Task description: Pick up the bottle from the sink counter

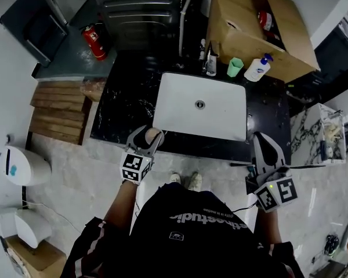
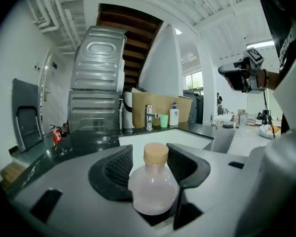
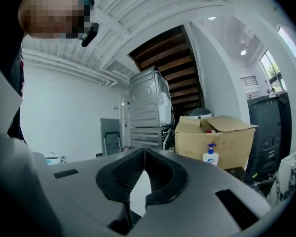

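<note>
A small round-bellied bottle (image 1: 153, 135) of pale pink liquid with a tan cap stands at the front edge of the black sink counter (image 1: 124, 100), just left of the basin. My left gripper (image 1: 147, 134) surrounds it with jaws wide apart. In the left gripper view the bottle (image 2: 153, 186) sits upright deep between the jaws of the left gripper (image 2: 149, 149). A little space shows beside its cap, and the pads do not visibly press on it. My right gripper (image 1: 262, 139) hovers at the counter's front right. In its own view the right gripper (image 3: 144, 151) is shut on nothing.
A white sink basin (image 1: 200, 106) fills the counter's middle, with a faucet (image 1: 210, 59), a green cup (image 1: 235, 67) and a pump soap bottle (image 1: 258, 68) behind it. An open cardboard box (image 1: 249, 16) stands at the back right. A red fire extinguisher (image 1: 94, 41) and wooden steps (image 1: 55, 112) lie left.
</note>
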The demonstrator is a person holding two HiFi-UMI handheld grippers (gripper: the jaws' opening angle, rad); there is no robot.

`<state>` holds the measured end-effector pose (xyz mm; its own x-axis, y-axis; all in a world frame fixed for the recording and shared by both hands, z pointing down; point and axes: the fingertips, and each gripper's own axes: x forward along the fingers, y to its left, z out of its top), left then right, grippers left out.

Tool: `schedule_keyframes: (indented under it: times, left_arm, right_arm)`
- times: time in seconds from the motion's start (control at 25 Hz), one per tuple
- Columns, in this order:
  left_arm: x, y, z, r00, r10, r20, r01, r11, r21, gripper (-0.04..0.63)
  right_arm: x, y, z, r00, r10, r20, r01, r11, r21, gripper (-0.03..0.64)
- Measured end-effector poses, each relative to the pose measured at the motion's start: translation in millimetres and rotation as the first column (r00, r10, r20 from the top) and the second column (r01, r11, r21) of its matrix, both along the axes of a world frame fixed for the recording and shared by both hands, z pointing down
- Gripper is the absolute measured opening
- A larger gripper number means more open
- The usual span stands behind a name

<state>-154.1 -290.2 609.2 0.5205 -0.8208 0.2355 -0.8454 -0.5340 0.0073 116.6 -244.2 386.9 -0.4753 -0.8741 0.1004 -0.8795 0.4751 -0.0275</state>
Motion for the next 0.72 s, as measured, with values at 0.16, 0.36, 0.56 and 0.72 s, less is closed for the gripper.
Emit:
schedule_keyframes:
  times: [0.16, 0.36, 0.56, 0.72]
  left_arm:
    - [3.6, -0.9, 10.9, 0.998, 0.025, 0.065, -0.024, 1.0, -0.012, 0.187]
    - [9.2, -1.1, 8.4, 0.996, 0.011, 0.089, -0.013, 1.0, 0.015, 0.143]
    - [13.6, -1.6, 0.1, 0.994, 0.014, 0.111, -0.014, 1.0, 0.002, 0.143]
    - [32.9, -9.1, -51.2, 0.995, 0.047, 0.082, -0.054, 0.995, 0.081, 0.143]
  right_arm:
    - [3.3, -12.8, 4.8, 1.0, -0.015, -0.005, 0.014, 1.0, -0.018, 0.04]
    - [5.1, -24.3, 7.9, 0.999, -0.034, 0.01, 0.034, 0.999, -0.022, 0.04]
    - [6.5, -30.6, 9.5, 0.998, -0.05, 0.026, 0.05, 0.999, -0.02, 0.04]
    - [8.9, -33.8, 9.3, 0.998, -0.053, 0.036, 0.054, 0.998, -0.018, 0.04]
